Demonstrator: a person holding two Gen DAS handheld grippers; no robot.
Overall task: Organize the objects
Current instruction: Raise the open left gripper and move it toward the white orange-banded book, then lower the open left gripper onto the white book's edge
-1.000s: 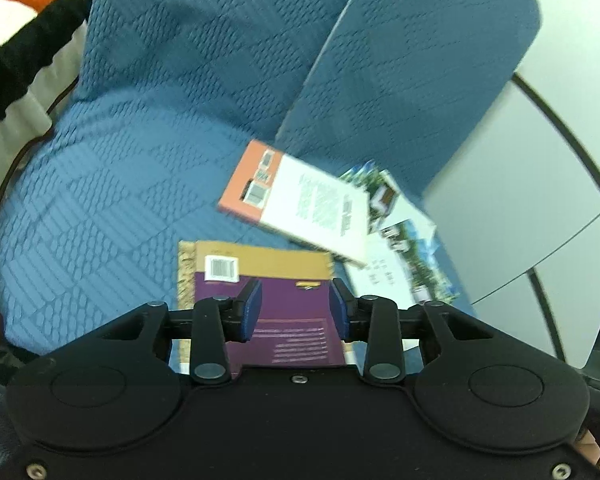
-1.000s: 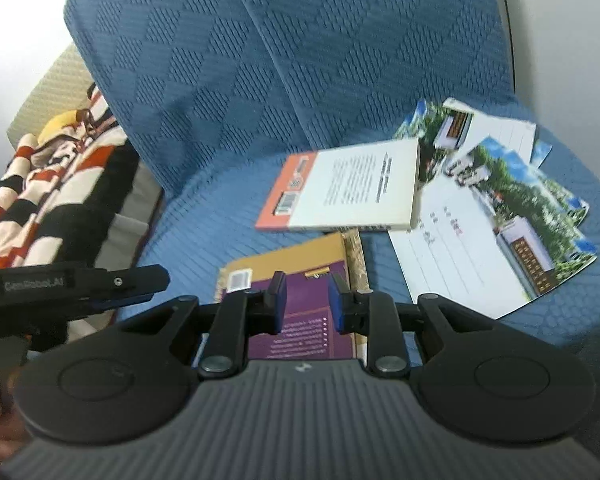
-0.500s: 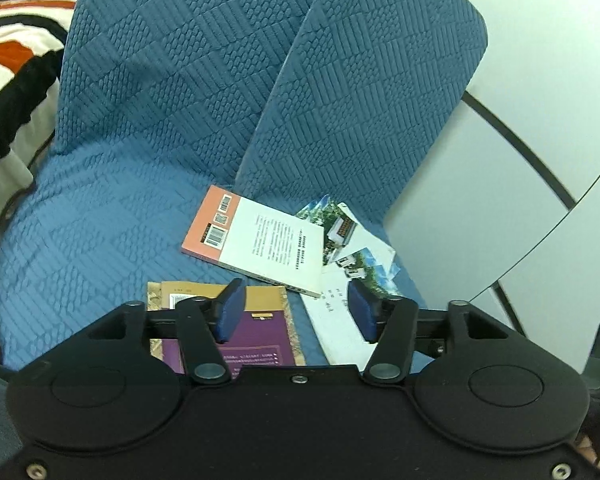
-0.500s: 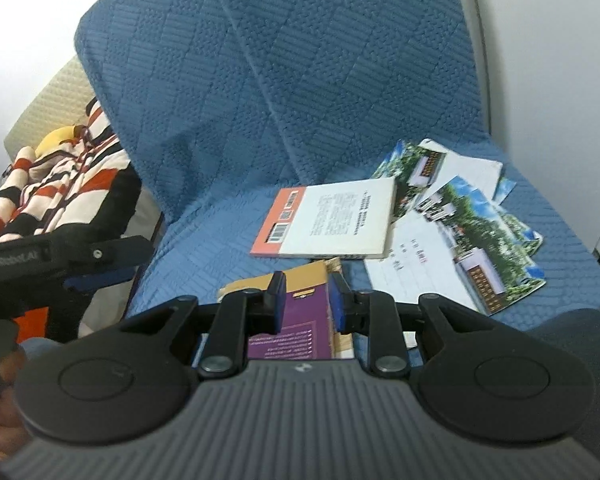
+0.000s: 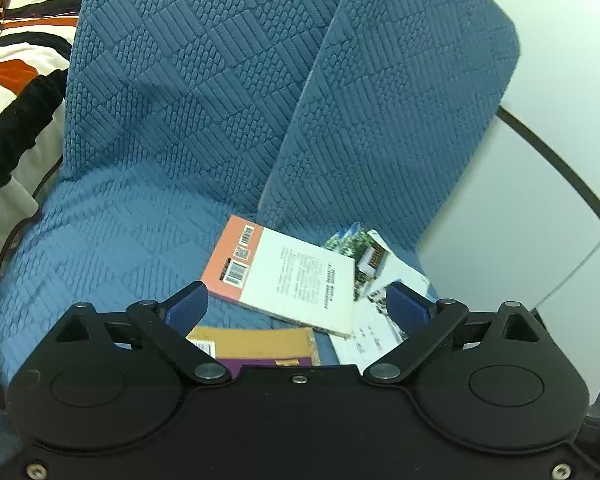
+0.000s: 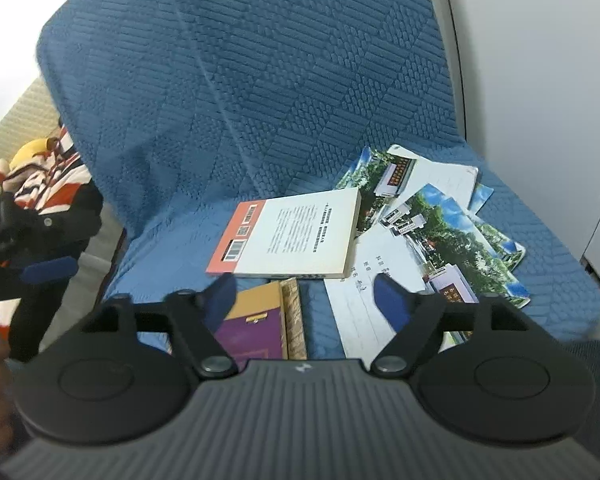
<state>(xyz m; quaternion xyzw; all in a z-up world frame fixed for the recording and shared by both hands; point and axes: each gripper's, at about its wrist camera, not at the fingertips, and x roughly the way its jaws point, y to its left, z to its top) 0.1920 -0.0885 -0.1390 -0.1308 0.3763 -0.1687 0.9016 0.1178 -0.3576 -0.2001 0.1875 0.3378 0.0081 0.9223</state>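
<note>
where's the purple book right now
The purple book lies flat on the blue seat cover, low in both wrist views, just in front of the white book and left of the leaflets. Neither gripper holds it.

Two books (image 6: 292,236), several photo leaflets (image 6: 452,236), one blue sofa cover (image 6: 260,80)

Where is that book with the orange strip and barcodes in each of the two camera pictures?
Left wrist view: the orange-and-white book lies lower centre on the blue seat, just beyond the open fingers.
Right wrist view: the same book lies at the centre, above the gripper.
Shared landmark: the purple book lies just in front of it in both.
</note>
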